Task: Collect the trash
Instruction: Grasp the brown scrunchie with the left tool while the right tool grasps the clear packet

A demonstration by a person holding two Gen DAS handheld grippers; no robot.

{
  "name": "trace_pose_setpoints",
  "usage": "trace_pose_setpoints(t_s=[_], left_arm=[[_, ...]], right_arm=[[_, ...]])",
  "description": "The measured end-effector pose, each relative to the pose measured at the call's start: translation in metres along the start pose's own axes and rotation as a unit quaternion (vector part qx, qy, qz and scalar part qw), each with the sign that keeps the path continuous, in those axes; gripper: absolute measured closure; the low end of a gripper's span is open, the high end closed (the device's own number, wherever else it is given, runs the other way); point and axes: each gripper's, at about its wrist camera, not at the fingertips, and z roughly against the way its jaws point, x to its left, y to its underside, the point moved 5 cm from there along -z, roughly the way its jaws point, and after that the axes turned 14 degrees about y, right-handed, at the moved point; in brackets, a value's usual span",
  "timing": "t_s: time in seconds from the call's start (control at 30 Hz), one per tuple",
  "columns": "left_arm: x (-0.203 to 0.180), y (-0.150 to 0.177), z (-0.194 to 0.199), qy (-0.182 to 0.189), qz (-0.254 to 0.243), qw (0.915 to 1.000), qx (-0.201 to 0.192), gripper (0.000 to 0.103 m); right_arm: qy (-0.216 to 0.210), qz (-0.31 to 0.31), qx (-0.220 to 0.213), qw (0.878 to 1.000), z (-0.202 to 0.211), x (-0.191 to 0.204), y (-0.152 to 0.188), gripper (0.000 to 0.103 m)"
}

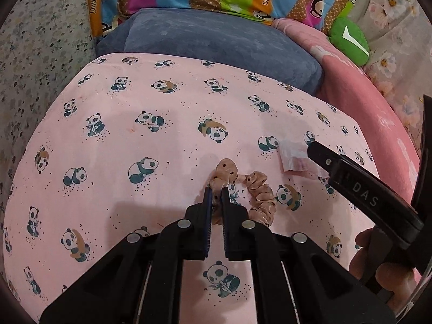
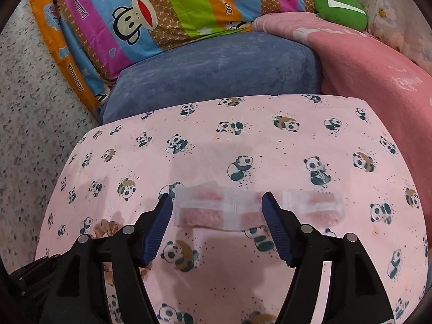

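Note:
A beige dotted scrunchie [image 1: 260, 189] lies on the pink panda bed sheet [image 1: 121, 140]. My left gripper [image 1: 216, 190] is shut on one end of it, with fabric bulging past the tips. In the right wrist view the scrunchie [image 2: 106, 228] shows at the lower left. A clear plastic packet strip [image 2: 199, 213] with pink contents lies flat on the sheet. My right gripper [image 2: 217, 202] stands open over it, one fingertip at its left end and one near its middle, pads apart from it. The same strip [image 1: 293, 159] shows in the left wrist view beside a right finger [image 1: 321, 155].
A blue pillow [image 1: 216, 40] lies behind the sheet, with a bright striped cartoon quilt [image 2: 162, 8] further back. A pink blanket [image 2: 364, 62] and a green cushion [image 2: 340, 8] are at the right. A floral wall covering [image 2: 27, 108] bounds the left. A person's hand [image 1: 378, 259] holds the right gripper.

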Motion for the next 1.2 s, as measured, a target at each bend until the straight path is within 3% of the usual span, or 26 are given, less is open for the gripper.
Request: trace_pose_setpoints(t_s=[0.17,0.23,0.4,0.5,0.87,1.2], left_arm=[[0.002,0.001,-0.01,0.002,0.0,1.0,0.008,0.096],[0.001,0.003,-0.011,0.002,-0.001,1.0,0.009,0.096],[-0.002,0.009,-0.012,0.003,-0.003,0.9999,0.015,0.096],[-0.007,0.016,-0.012,0.006,-0.005,0.9998,0.02,0.096],[-0.041,0.061,-0.003,0.019,-0.027,0.9985,0.045,0.096],[-0.096,0.098,0.018,0.04,-0.067,0.9955,0.053,0.096]], right_arm=[[0.002,0.008,0.019,1.0,-0.021,0.009,0.005,0.037],[0.002,0.012,0.023,1.0,-0.026,0.01,0.012,0.041],[0.026,0.029,0.011,0.999,-0.019,0.003,0.022,0.072],[0.018,0.017,0.017,1.0,-0.013,-0.006,0.031,0.078],[0.022,-0.007,0.029,0.999,0.033,-0.044,0.089,0.081],[0.029,-0.047,0.028,0.998,0.09,-0.093,0.133,0.084]])
